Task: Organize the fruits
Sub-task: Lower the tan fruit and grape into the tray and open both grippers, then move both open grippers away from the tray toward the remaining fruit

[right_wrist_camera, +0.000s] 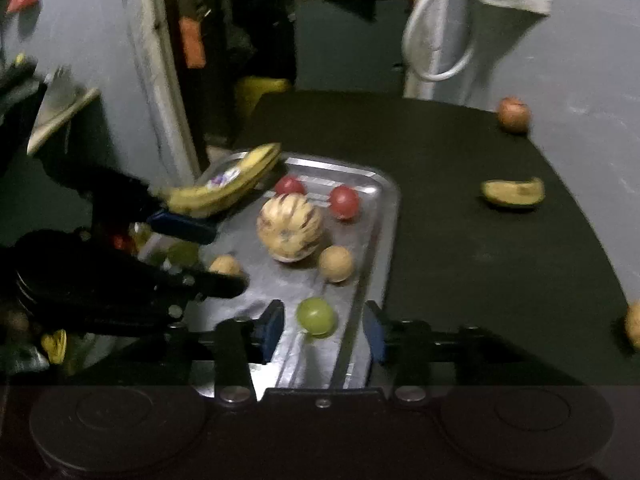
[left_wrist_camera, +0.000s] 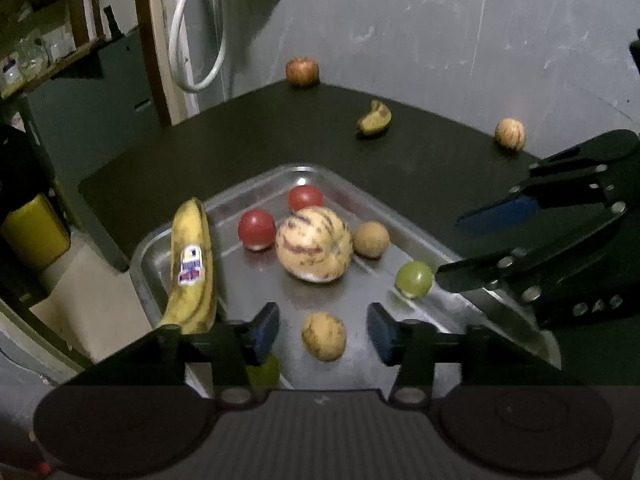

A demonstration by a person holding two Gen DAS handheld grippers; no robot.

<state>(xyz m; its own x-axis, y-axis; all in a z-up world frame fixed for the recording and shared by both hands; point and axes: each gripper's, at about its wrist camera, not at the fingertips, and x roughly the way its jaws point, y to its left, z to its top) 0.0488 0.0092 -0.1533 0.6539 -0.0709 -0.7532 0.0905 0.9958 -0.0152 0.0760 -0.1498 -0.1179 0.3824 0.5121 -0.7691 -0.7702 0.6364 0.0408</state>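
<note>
Hovering over the metal tray [left_wrist_camera: 256,184], left gripper [left_wrist_camera: 323,330] has jaws apart, a small tan fruit [left_wrist_camera: 324,336] between them, untouched. Right gripper [right_wrist_camera: 324,330] also gapes, straddling the tray rim by a green grape [right_wrist_camera: 316,316]. Banana [left_wrist_camera: 192,268] leans on the tray's edge; striped melon [left_wrist_camera: 314,244] sits mid-tray. Apple [left_wrist_camera: 302,71] stays out on the black table [left_wrist_camera: 240,136].

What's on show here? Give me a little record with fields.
Tray: metal, on a dark table
In tray: striped melon, two tomatoes, green grape, two small tan fruits
On tray rim: banana
Loose on table: apple, banana piece, another striped fruit
Left gripper: open, empty
Right gripper: open, empty
</note>
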